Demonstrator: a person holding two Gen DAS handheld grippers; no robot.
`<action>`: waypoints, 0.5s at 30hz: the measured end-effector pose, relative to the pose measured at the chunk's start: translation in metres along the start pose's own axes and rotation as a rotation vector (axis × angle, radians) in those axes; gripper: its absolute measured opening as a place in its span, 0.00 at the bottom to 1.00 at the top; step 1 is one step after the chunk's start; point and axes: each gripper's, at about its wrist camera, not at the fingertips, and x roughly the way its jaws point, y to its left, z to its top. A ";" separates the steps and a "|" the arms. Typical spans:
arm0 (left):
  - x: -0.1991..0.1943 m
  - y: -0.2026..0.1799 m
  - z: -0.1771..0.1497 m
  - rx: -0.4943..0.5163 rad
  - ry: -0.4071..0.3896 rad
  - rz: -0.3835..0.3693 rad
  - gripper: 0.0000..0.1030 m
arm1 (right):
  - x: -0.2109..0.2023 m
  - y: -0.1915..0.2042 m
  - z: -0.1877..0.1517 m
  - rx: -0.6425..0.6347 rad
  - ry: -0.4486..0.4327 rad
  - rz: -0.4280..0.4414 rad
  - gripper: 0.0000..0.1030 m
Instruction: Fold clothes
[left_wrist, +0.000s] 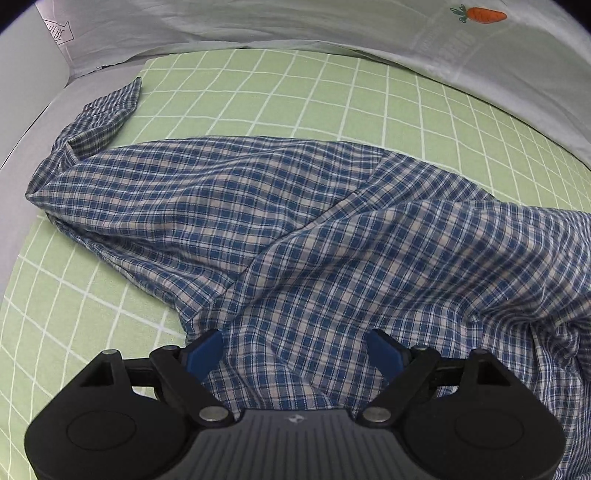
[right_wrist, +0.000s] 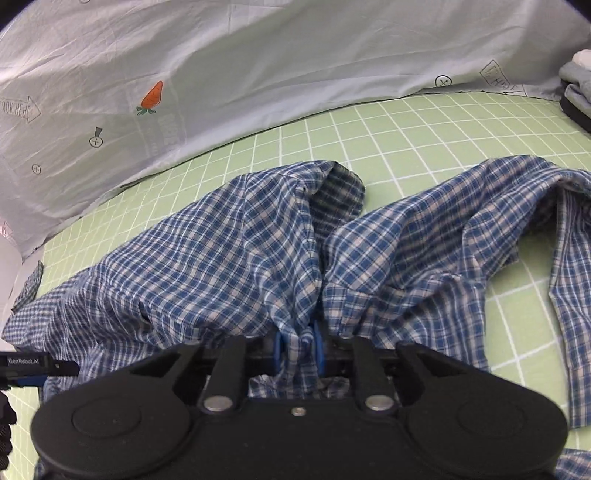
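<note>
A blue and white plaid shirt (left_wrist: 280, 221) lies crumpled on a green checked bedsheet (left_wrist: 280, 92). In the left wrist view my left gripper (left_wrist: 295, 350) hovers over the shirt's near part with its blue fingers (left_wrist: 205, 350) spread wide; cloth lies under the gap, not pinched. In the right wrist view the same plaid shirt (right_wrist: 207, 258) bunches upward into my right gripper (right_wrist: 300, 350), whose blue pads (right_wrist: 319, 350) are shut on a gathered fold of it. One sleeve (right_wrist: 517, 206) trails off to the right.
A pale grey quilt with carrot prints (right_wrist: 155, 96) lies along the far side of the bed, also as the quilt (left_wrist: 476, 14). A stack of folded grey clothes (right_wrist: 576, 92) sits at the far right. The other gripper's body (right_wrist: 33, 363) shows at the left edge.
</note>
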 end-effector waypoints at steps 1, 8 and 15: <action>0.000 0.000 0.001 0.000 0.003 0.001 0.84 | -0.002 0.001 0.007 0.019 -0.019 0.010 0.43; -0.011 0.006 0.020 0.005 -0.049 -0.010 0.84 | 0.008 0.010 0.069 0.105 -0.123 0.032 0.78; -0.015 -0.003 0.071 0.042 -0.175 -0.013 0.83 | 0.046 0.011 0.099 0.169 -0.080 0.014 0.63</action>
